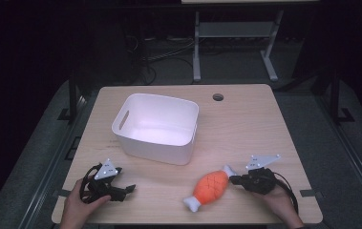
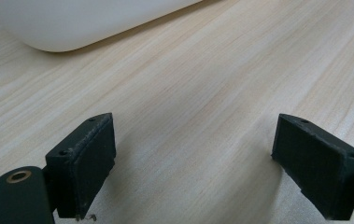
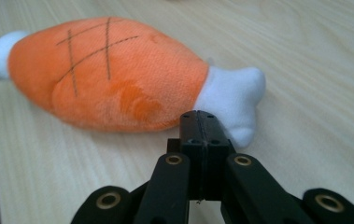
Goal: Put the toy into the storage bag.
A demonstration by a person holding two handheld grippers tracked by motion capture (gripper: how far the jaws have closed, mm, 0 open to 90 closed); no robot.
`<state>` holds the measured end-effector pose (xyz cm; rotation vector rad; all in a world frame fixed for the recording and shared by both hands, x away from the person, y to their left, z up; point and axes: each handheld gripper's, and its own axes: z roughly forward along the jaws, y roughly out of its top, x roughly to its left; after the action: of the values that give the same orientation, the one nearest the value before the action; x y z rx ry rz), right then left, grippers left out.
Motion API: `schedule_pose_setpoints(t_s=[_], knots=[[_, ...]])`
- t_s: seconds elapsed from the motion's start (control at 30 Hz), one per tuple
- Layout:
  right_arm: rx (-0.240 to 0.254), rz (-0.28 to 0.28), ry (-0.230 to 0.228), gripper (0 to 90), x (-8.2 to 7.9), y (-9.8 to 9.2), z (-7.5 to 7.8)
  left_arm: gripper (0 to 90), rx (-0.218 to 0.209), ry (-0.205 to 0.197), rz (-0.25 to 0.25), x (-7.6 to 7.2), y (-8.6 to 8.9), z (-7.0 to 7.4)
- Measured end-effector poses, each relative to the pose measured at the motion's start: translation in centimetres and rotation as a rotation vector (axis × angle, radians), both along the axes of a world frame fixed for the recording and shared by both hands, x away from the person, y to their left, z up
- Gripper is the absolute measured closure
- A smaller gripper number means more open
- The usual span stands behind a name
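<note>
Right gripper view: right gripper pinched together beside a fuzzy orange plush drumstick; left gripper gapes wide over woodgrain.

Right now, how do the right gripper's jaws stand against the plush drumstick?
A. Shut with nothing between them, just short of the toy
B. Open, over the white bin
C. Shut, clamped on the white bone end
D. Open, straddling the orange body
A: in the right gripper view the right gripper has its jaws pressed together, empty, in front of the plush drumstick.

White bin cropped by top edge
</note>
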<state>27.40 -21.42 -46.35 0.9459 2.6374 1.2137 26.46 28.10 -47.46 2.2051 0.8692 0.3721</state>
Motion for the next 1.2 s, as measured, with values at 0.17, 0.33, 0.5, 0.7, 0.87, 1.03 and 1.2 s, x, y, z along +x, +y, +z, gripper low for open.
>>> schedule_pose_setpoints(t_s=[0.17, 0.33, 0.5, 0.7, 0.87, 1.03, 1.2], knots=[[0.000, 0.000, 0.000, 89.6, 0.9, 0.6, 0.1, 12.6, 0.000, 0.000, 0.000, 0.0, 0.0, 0.0], [-0.002, 0.004, -0.011, 89.6, 1.7, 1.1, 0.3, 12.6, -0.003, 0.002, 0.002, 0.0, 0.0, 0.0], [0.000, 0.005, -0.012, 89.6, 2.3, 1.6, 0.4, 12.6, -0.003, 0.002, 0.003, 0.0, 0.0, 0.0], [-0.011, 0.014, -0.012, 89.6, 3.0, 2.4, 0.5, 12.6, -0.001, 0.000, 0.001, 0.0, 0.0, 0.0], [-0.012, 0.024, -0.022, 89.6, 3.7, 3.2, 0.5, 12.6, -0.001, 0.000, 0.001, 0.0, 0.0, 0.0], [-0.020, 0.037, -0.024, 89.6, 4.2, 4.0, 0.3, 12.6, -0.001, 0.000, 0.001, 0.0, 0.0, 0.0], [-0.028, 0.042, -0.026, 89.6, 4.6, 4.7, 0.6, 12.6, -0.001, 0.000, 0.001, 0.0, 0.0, 0.0]])
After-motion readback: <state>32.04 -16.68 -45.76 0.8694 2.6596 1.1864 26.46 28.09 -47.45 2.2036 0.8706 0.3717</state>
